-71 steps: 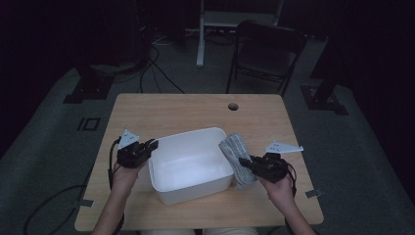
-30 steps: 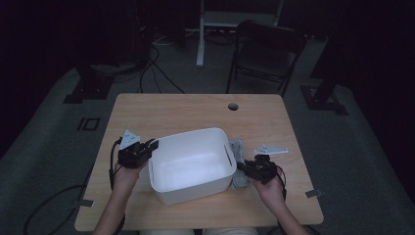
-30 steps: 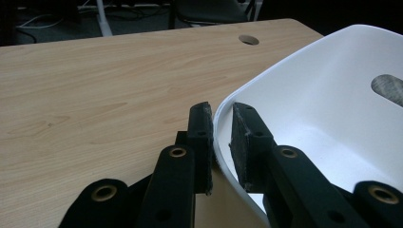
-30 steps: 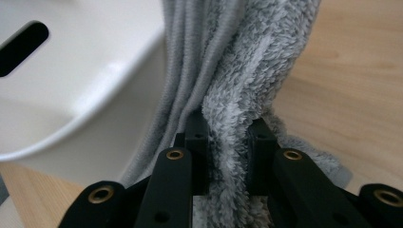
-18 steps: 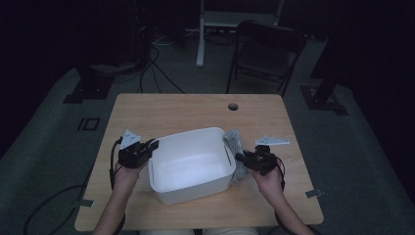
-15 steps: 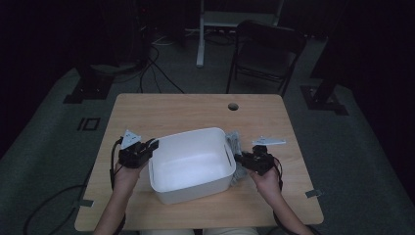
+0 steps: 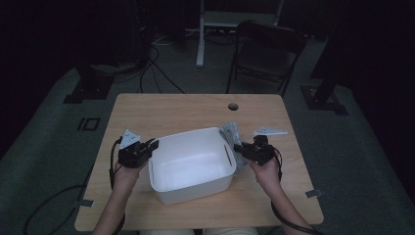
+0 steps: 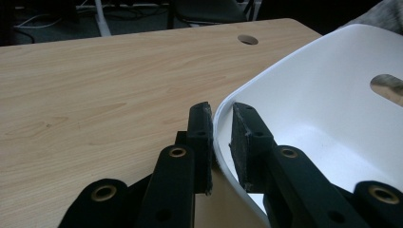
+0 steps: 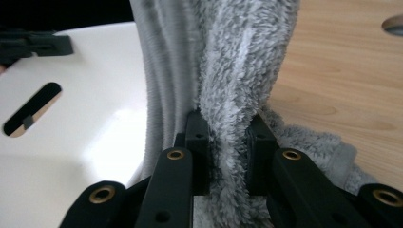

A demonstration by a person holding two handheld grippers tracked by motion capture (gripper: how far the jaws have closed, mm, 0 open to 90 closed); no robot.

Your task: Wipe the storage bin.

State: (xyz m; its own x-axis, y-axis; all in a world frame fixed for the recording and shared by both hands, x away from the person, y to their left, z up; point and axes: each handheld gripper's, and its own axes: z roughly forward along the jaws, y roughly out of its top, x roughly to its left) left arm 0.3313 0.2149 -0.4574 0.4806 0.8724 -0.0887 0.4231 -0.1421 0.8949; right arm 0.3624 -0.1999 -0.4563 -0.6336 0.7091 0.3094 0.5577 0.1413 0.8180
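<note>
Table: a light wooden tabletop (image 7: pixel 161 110) with a round hole near its far edge
Container: a white rectangular plastic tub (image 7: pixel 191 164) with slot handles in its end walls sits mid-table between the two grippers; its inside looks bare white in the high view and the left gripper view
Cloth: a grey fluffy folded towel (image 7: pixel 235 144) lies on the table outside the tub, against its right end wall; in the right gripper view the towel (image 9: pixel 237 71) rises beside the white wall
Left gripper: the left gripper (image 8: pixel 221 130) straddles the tub's left rim, one jaw outside the wall and one inside, with a thin gap showing at the inner jaw; whether they press the rim I cannot tell
Right gripper: the right gripper (image 9: pixel 228 142) has its jaws drawn in narrow, pinching a fold of the towel beside the tub's right wall
</note>
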